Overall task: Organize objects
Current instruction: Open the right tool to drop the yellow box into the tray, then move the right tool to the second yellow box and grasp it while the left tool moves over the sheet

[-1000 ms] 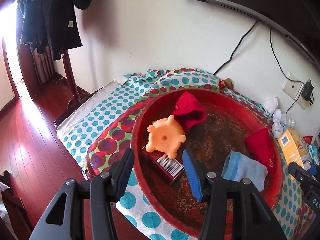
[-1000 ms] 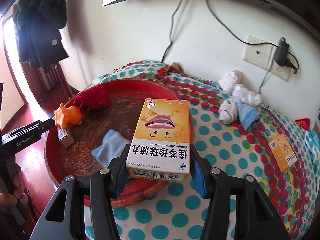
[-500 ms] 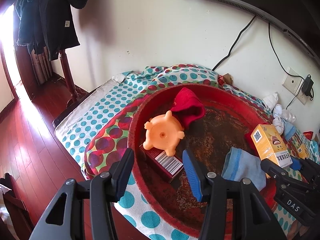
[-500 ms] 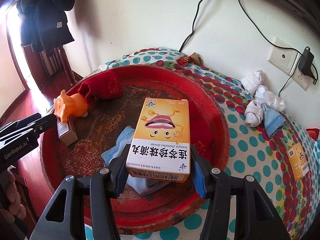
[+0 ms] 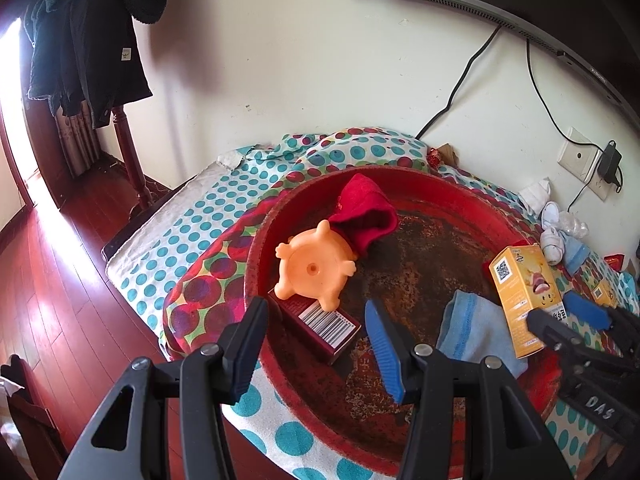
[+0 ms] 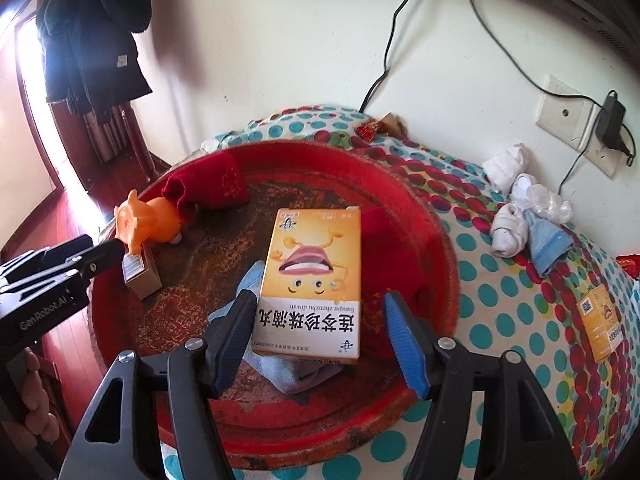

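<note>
Over the near right part of the red tray point(image 6: 436, 240), the right gripper point(image 6: 320, 332) has just been opening around the yellow box point(image 6: 316, 276) (light, stiff card, probably), best gripped across its long flat sides.

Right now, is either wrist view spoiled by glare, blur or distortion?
Left wrist view: doorway blown out white, glare streak across the floor, tray sharp. Right wrist view: same doorway flare, yellow box crisp. Both bend straight edges strongly near the borders.
</note>
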`<state>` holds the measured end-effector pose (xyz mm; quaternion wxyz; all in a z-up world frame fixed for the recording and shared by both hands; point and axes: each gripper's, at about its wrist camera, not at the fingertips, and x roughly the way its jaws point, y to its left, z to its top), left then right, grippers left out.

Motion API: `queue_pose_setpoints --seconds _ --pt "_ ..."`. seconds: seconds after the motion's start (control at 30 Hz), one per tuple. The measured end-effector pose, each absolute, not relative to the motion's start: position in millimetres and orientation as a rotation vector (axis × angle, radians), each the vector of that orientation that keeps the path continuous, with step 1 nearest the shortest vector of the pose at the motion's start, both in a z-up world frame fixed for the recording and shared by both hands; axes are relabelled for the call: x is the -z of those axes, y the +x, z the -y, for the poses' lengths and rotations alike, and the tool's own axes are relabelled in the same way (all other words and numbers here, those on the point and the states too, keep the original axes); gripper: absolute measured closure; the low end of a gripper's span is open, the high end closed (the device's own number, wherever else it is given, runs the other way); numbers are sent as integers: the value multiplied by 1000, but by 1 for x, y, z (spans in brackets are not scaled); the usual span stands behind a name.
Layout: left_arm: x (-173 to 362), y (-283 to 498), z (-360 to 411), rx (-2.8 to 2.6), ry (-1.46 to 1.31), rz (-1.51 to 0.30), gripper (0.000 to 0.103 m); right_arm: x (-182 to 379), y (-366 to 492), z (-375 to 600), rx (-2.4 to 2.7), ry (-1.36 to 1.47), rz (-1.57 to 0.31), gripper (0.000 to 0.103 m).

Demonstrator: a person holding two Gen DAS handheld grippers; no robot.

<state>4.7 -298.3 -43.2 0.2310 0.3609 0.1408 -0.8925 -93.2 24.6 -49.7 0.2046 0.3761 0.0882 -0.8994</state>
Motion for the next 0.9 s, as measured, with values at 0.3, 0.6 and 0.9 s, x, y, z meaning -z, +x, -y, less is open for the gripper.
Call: queue_pose_setpoints --seconds 0.3,0.6,0.9 --pt "42 0 282 2492 1005 -299 51 42 -151 10 2686 1040 -195 31" --pt "48 -8 270 2510 1049 -259 51 62 -229 -83 2840 1203 -150 30" --pt "50 -11 244 2617 1033 -200 51 98 -268 -86 2756 1274 -202 29"
